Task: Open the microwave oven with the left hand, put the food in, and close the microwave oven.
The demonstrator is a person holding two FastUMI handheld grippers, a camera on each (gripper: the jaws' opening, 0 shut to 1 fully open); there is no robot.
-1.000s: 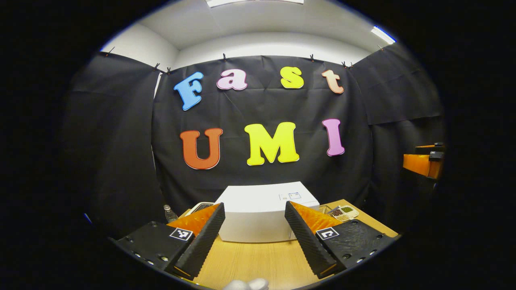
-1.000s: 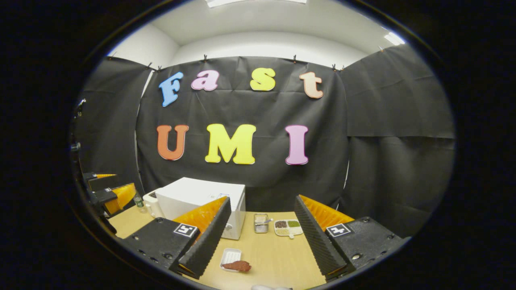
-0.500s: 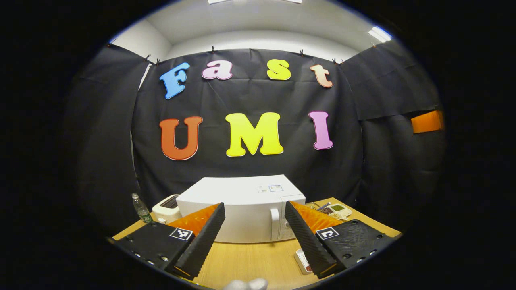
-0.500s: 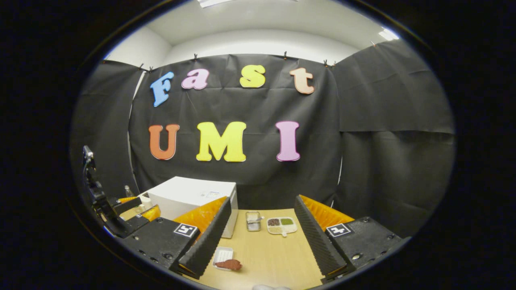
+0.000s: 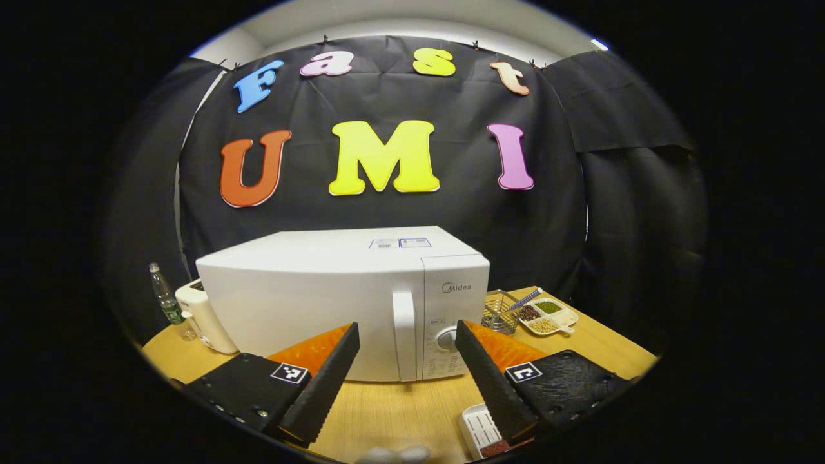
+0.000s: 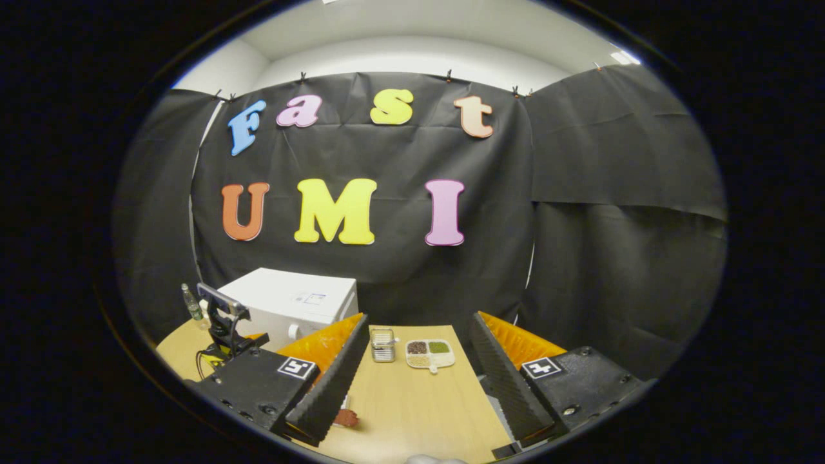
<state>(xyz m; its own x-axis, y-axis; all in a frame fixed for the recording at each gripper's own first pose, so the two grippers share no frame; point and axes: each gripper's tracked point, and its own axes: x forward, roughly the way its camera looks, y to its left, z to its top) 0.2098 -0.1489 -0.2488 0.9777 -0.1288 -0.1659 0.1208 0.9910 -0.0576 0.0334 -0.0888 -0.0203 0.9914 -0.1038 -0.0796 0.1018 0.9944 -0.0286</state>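
The white microwave (image 5: 309, 296) stands shut on the wooden table, its upright door handle (image 5: 404, 335) straight ahead between the fingers of my left gripper (image 5: 406, 325), which is open, empty and a short way off from it. A small white tray (image 5: 478, 426) with brown food shows at the lower right, partly behind one finger. In the right gripper view my right gripper (image 6: 419, 317) hangs open and empty over the table. The brown food (image 6: 347, 417) peeks out beside its left finger. The microwave (image 6: 293, 303) sits at the left, with the left gripper (image 6: 222, 322) in front of it.
A toaster (image 5: 203, 316) and a small bottle (image 5: 166, 301) stand left of the microwave. To its right are a wire basket (image 5: 499, 310) and a divided dish of beans (image 5: 548, 316). The basket (image 6: 383, 345) and dish (image 6: 428, 352) lie ahead of the right gripper.
My left gripper has dropped lower and come much closer to the microwave's front, handle now centred. The right gripper shifted slightly; the food tray slid behind its left finger.
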